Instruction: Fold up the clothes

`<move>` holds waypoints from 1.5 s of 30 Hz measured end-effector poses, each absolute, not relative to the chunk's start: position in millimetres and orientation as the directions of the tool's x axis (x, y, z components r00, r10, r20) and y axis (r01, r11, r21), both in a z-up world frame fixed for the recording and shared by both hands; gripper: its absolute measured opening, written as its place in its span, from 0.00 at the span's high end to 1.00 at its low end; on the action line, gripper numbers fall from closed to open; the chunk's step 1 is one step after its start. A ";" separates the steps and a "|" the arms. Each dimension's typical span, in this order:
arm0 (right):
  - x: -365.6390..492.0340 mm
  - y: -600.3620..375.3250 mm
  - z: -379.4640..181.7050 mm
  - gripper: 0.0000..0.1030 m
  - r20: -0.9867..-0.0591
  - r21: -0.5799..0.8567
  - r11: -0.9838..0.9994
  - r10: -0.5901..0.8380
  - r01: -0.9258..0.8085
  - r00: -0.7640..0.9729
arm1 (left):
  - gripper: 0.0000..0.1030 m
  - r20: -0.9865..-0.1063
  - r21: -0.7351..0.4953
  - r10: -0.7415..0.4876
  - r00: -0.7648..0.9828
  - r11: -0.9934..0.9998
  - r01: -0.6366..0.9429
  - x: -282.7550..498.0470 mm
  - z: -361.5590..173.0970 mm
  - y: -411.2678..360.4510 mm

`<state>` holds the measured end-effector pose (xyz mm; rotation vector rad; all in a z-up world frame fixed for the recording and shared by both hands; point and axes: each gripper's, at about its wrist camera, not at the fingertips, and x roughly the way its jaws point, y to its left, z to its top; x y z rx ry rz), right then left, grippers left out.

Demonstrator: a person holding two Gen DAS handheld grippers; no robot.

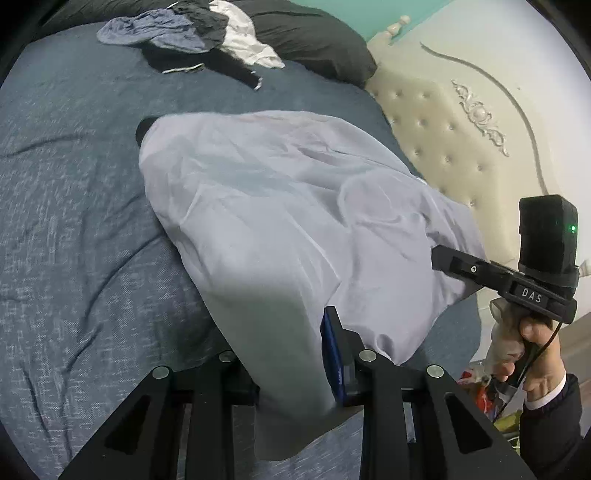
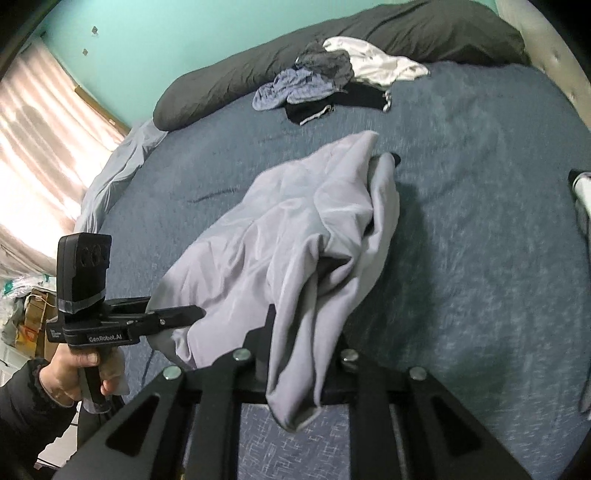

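Bedroom w/ teal wall (image 2: 122, 48) and a cream tufted headboard (image 1: 439, 140); everything sits on a blue-grey bedspread (image 1: 74, 221). Curtain (image 2: 40, 122) glows at the left edge of the right wrist view.

Pale grey garment (image 1: 266, 206) lies mid-bed, stretched between the two grippers, crumpled and partly lifted at both near corners. A dark bit peeks out at its far edge.

Left gripper (image 1: 291, 354): jaws clenched on one corner of the garment, cloth hanging down between the fingers; blue pad on the right finger (image 1: 334, 354) pressed against the fabric. In the right wrist view its tip is buried in the cloth, a hand (image 2: 70, 373) on the handle.

Right gripper (image 2: 295, 354): jaws clamped on the other corner, fabric draped down past the fingers. From the left wrist view its tip meets the garment's edge, hand (image 1: 532, 343) round the grip, green LED lit on top.

Far side: a pile of clothes (image 2: 332, 81) (blue, black, white) in front of a dark pillow (image 2: 406, 29), well apart from the grey piece. Clutter on the floor beside the bed, too blurred to ID.
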<state>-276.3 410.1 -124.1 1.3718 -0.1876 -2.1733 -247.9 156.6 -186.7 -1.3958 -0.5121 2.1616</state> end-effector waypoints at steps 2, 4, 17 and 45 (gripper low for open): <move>-280.2 411.1 -113.3 0.86 -0.789 0.384 -0.839 -0.515 0.386 -0.333 | 0.71 -0.716 -0.566 0.606 -0.345 -0.794 -0.222 -249.3 -180.5 159.7; -284.3 417.5 -101.1 0.87 -0.790 0.368 -0.842 -0.507 0.393 -0.345 | 0.71 -0.710 -0.568 0.611 -0.351 -0.791 -0.227 -256.9 -173.6 172.5; -314.9 476.7 -23.4 0.88 -0.794 0.266 -0.876 -0.436 0.403 -0.423 | 0.71 -0.654 -0.587 0.653 -0.382 -0.756 -0.289 -299.5 -130.5 253.9; -326.7 670.6 48.9 0.88 -0.752 0.241 -0.926 -0.368 0.291 -0.548 | 0.71 -0.637 -0.553 0.687 -0.350 -0.724 -0.412 -336.9 -71.5 443.3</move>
